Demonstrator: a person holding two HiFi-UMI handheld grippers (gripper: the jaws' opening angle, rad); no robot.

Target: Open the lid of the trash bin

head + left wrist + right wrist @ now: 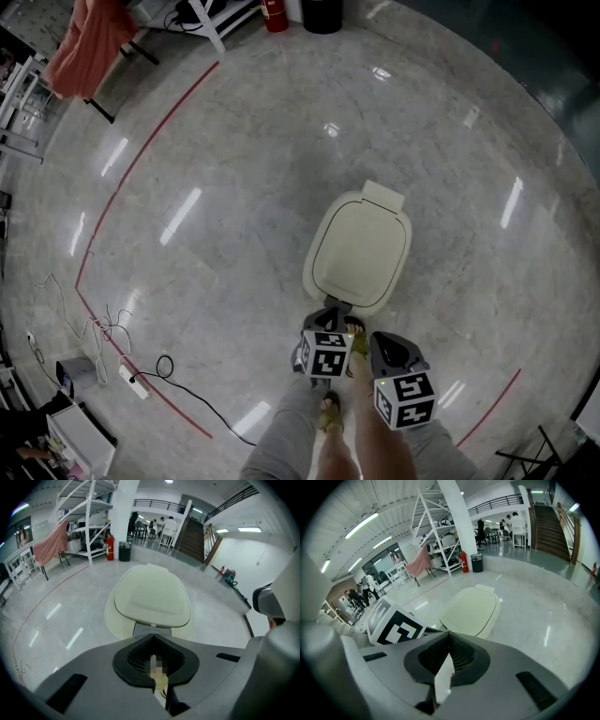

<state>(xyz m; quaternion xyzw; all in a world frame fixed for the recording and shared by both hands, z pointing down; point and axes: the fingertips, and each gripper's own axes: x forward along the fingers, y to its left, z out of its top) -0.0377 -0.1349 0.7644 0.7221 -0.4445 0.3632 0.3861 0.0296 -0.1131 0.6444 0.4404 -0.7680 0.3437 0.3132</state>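
Observation:
A cream trash bin with its lid [361, 248] down stands on the grey floor just ahead of the person's feet. The same lid [152, 595] fills the middle of the left gripper view, with a grey pedal [149, 629] at its near base. My left gripper [333, 314] is shut and empty, its tip over that pedal at the bin's near edge. My right gripper [382, 339] is also shut and empty, a little nearer and to the right, clear of the bin. In the right gripper view the lid [469, 611] lies beyond the closed jaw tips [449, 633].
The person's legs and sandalled feet [330, 412] are under the grippers. Cables and a power strip [131, 380] lie at the lower left beside a red floor line [141, 159]. A fire extinguisher [274, 13], a black bin [322, 13] and a rack with orange cloth [86, 42] stand far off.

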